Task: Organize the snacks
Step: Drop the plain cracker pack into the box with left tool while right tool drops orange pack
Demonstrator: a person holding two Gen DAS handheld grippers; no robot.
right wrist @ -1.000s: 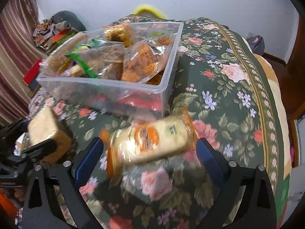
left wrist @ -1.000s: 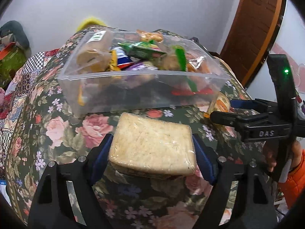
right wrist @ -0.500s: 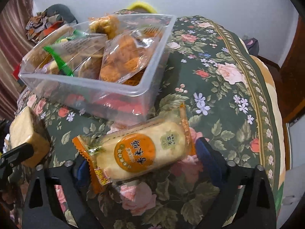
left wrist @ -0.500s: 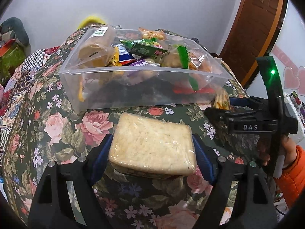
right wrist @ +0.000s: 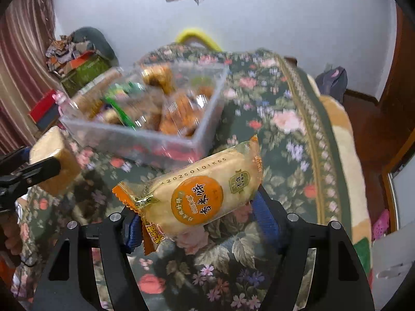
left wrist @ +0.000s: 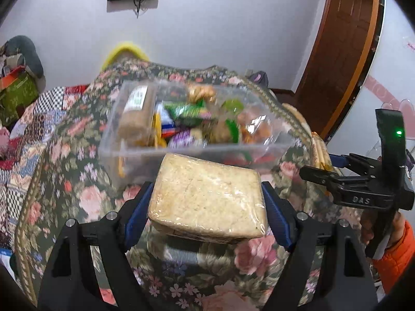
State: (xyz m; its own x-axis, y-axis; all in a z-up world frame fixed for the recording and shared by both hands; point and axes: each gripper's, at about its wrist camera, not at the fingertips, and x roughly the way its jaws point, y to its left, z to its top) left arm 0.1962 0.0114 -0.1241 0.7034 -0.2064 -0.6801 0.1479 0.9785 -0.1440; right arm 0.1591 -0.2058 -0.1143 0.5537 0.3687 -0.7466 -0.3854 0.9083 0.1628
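At lower centre of the right wrist view, the orange-ended clear packet of pale rice cracker (right wrist: 199, 197), stamped "A2026010IK66", has lifted off the floral bedcover (right wrist: 293, 129) since a second ago, right gripper (right wrist: 197, 223) jaws closing on it. Left gripper (left wrist: 207, 207) jaws clamp the film-wrapped square beige cake (left wrist: 207, 197), now before the clear plastic snack tub (left wrist: 135, 153).

Readable print on two things only

The rice cracker packet (right wrist: 199, 194) carries the code "A2026010IK66" along its upper edge, with Chinese characters on its orange disc below that code; the right claw (left wrist: 324, 165) body reads "DAS".
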